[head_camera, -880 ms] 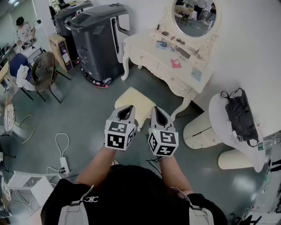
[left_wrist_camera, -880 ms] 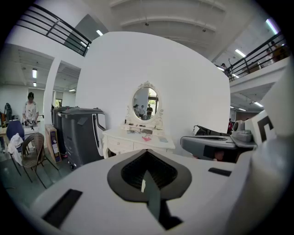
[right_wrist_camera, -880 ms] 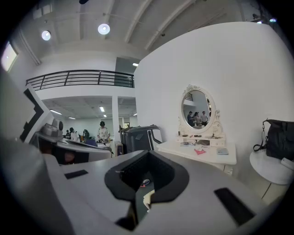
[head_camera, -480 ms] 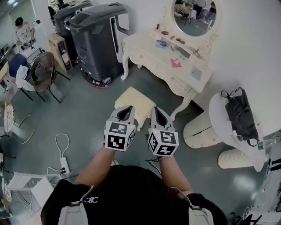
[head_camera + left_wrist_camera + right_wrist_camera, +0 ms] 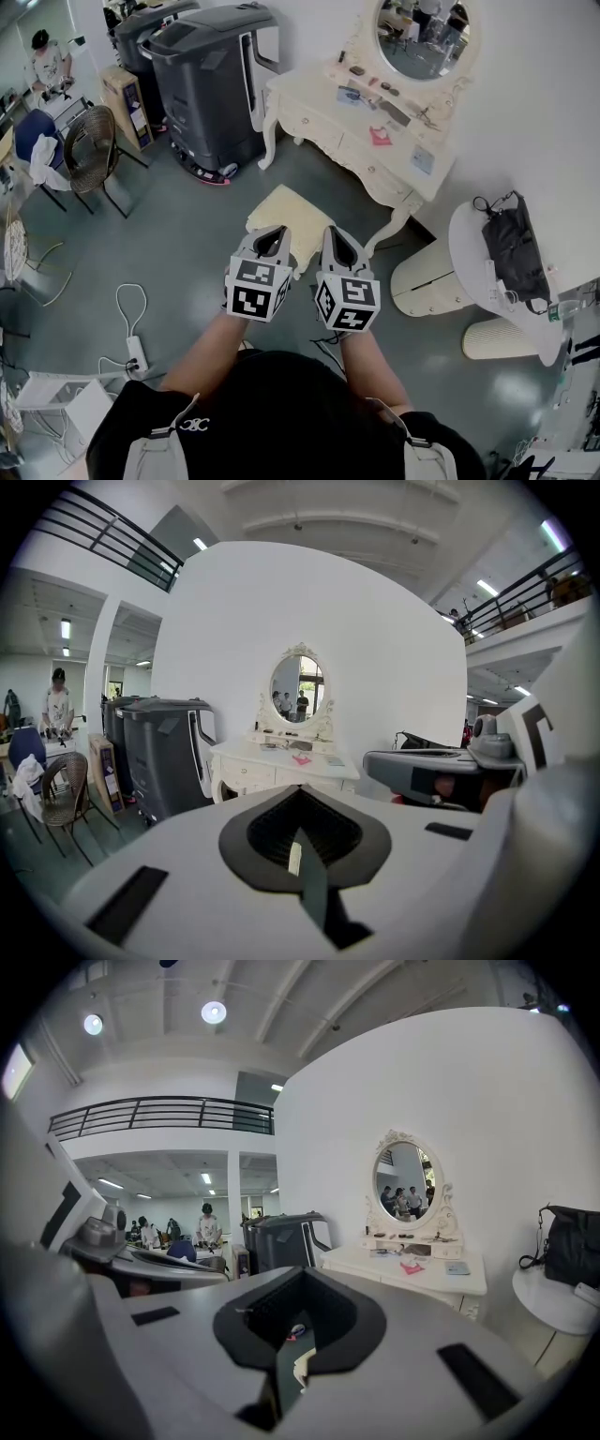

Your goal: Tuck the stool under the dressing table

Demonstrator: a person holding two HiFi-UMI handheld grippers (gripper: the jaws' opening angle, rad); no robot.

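The stool (image 5: pixel 284 218), with a pale yellow cushion, stands on the grey floor out in front of the cream dressing table (image 5: pixel 361 141) and its oval mirror (image 5: pixel 419 37). My left gripper (image 5: pixel 278 230) and right gripper (image 5: pixel 332 231) hover side by side above the stool's near edge. Both are shut with nothing in them. In the left gripper view the left gripper (image 5: pixel 300 789) points level toward the dressing table (image 5: pixel 272 761). The right gripper (image 5: pixel 302 1272) faces the dressing table (image 5: pixel 417 1274) too. The grippers hide the stool's legs and near edge.
A dark grey wheeled machine (image 5: pixel 202 80) stands left of the dressing table. A round white side table (image 5: pixel 473 248) with a black bag (image 5: pixel 514 248) is at the right, a cream drum (image 5: pixel 427 277) beside it. A rattan chair (image 5: pixel 94 150) and a power strip (image 5: pixel 138 352) lie left.
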